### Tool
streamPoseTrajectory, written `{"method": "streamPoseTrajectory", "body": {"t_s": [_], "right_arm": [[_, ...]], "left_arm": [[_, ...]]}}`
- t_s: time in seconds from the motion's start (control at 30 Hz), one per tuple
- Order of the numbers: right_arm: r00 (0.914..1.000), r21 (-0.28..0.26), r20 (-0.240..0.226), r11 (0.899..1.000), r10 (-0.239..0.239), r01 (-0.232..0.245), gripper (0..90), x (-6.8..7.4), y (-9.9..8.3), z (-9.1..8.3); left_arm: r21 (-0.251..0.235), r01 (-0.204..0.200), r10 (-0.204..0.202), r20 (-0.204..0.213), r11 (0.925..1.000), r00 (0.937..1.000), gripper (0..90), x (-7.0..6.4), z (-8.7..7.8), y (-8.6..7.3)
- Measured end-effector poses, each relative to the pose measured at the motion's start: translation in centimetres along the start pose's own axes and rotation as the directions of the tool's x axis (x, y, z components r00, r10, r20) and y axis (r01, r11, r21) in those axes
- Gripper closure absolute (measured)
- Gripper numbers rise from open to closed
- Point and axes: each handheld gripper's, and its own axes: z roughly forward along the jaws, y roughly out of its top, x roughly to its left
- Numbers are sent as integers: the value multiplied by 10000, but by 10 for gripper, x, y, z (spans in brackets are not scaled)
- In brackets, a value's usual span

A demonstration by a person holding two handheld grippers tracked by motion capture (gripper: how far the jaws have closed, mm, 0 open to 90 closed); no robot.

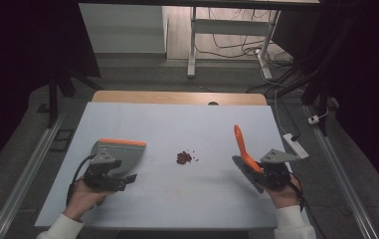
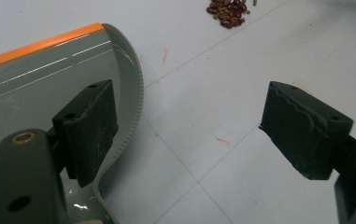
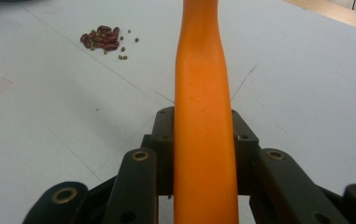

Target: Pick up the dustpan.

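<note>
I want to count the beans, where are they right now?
In the high view the beans lie in a small pile mid-table, between the dustpan on the left and the brush on the right.

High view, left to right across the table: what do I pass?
Left tool by the grey dustpan → pile of beans → orange-handled brush → right tool.

The high view looks forward and down over the whole counter [image 1: 177, 199] from the person's side. Each gripper view sits low and close behind its own fingers, skimming the surface. All three share the beans [image 1: 183, 158] at the centre.
</note>
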Motion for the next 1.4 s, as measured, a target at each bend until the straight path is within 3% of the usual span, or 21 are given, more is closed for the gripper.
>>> {"method": "streamPoseTrajectory", "body": {"t_s": [0.67, 1.03, 1.2, 1.27, 1.4], "right_arm": [[10000, 56, 27, 10000, 23, -23, 697, -1, -1, 1], [9999, 91, -75, 9999, 122, -122, 697, -1, -1, 3], [9999, 58, -88, 9999, 125, -124, 697, -2, -1, 1], [9997, 21, -160, 9998, 179, -178, 697, -3, -1, 1], [9994, -3, -224, 9997, 255, -256, 697, -4, -2, 0]], "left_arm": [[386, 8, -11, 85, 9993, 10000, 187, -2, 4, 0], [602, -160, 135, 420, 9981, 9990, 183, -8, 0, 6], [792, 53, -86, 412, 9968, 9991, 180, -13, -1, 11], [987, 121, -145, 235, 9950, 9996, 179, -14, -2, 13], [998, 777, -741, -395, 9920, 9965, 187, -12, -4, 18]]}}
